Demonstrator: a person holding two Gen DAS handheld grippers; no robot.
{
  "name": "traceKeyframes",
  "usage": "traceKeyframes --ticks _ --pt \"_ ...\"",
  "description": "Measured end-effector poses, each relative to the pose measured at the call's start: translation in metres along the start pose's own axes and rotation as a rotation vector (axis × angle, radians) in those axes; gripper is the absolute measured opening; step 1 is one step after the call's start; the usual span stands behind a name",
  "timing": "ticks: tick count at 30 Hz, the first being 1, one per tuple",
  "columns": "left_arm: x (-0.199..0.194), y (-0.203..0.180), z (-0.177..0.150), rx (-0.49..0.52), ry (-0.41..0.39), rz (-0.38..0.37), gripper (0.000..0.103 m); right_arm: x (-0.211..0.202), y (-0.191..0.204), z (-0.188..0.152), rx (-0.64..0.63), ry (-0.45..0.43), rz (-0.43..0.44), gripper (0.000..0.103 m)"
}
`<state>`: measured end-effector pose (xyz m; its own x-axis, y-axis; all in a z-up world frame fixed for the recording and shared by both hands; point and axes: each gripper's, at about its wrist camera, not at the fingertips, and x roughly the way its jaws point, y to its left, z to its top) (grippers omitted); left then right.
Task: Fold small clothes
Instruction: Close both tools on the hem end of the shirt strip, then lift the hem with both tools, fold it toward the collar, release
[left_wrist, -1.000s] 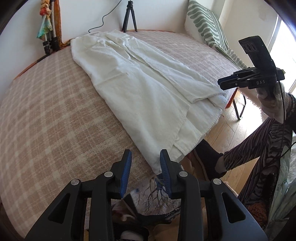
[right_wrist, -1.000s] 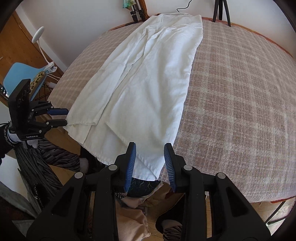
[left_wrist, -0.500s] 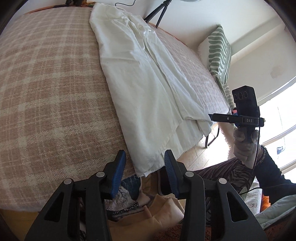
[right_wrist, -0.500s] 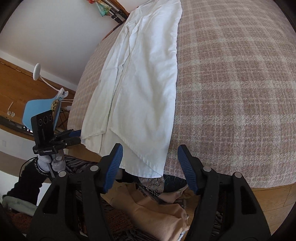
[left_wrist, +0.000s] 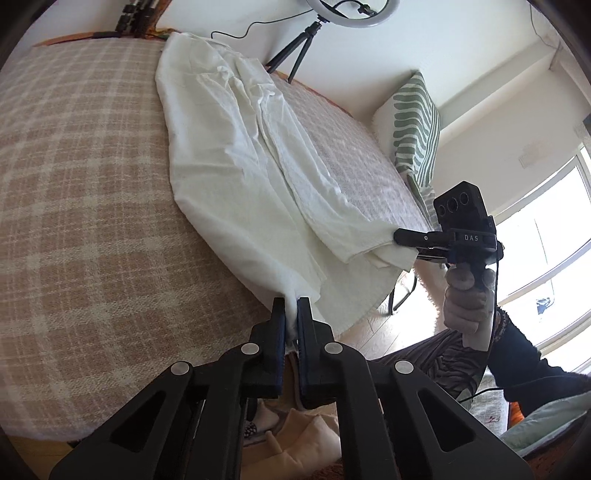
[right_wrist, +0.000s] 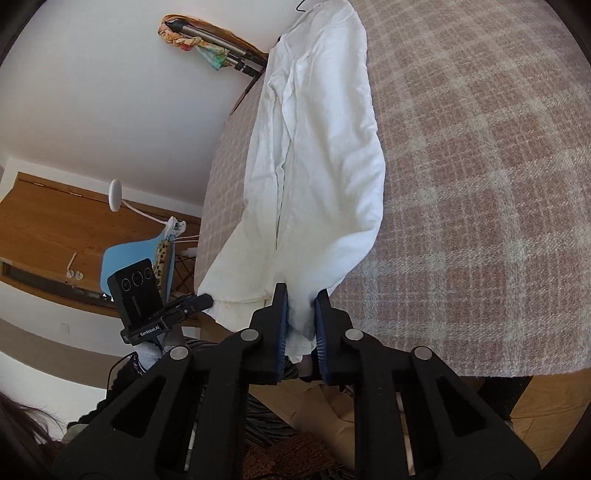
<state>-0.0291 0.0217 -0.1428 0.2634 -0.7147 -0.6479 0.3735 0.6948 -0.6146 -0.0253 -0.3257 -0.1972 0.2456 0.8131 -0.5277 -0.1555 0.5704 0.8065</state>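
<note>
A long white garment (left_wrist: 251, 173) lies lengthwise on the checked bed cover (left_wrist: 85, 206), its near end hanging at the bed's edge. My left gripper (left_wrist: 291, 308) is shut on one near corner of the garment. My right gripper (right_wrist: 301, 302) is shut on the other near corner of the garment (right_wrist: 314, 155), with the cloth pinched between its blue pads (right_wrist: 282, 317). Each gripper shows in the other's view: the right gripper (left_wrist: 402, 236) at the garment's right hem, the left gripper (right_wrist: 201, 301) at its left hem. Both corners are lifted a little off the bed.
A green striped pillow (left_wrist: 415, 133) leans at the far right of the bed. A ring light tripod (left_wrist: 303, 44) stands behind the bed. A blue chair (right_wrist: 133, 258) and a wooden wall panel (right_wrist: 51, 229) are on the left. Tan cloth (left_wrist: 306, 443) lies below the grippers.
Both grippers moved forward to the garment's near hem and closed on its two corners. The hem has lifted from the bed's edge.
</note>
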Motion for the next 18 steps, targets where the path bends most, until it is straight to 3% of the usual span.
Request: traceKeyframes --ticks 9,18 --pt "-0.004 -0.004 0.059 -0.007 -0.149 0.007 0.004 0.0 0.041 0.048 -0.063 -0.118 -0.036 0.014" --pt "0.005 0.024 0.122 -0.043 -0.219 0.088 0.004 0.008 0.02 0.129 -0.023 -0.151 -0.042 0.014"
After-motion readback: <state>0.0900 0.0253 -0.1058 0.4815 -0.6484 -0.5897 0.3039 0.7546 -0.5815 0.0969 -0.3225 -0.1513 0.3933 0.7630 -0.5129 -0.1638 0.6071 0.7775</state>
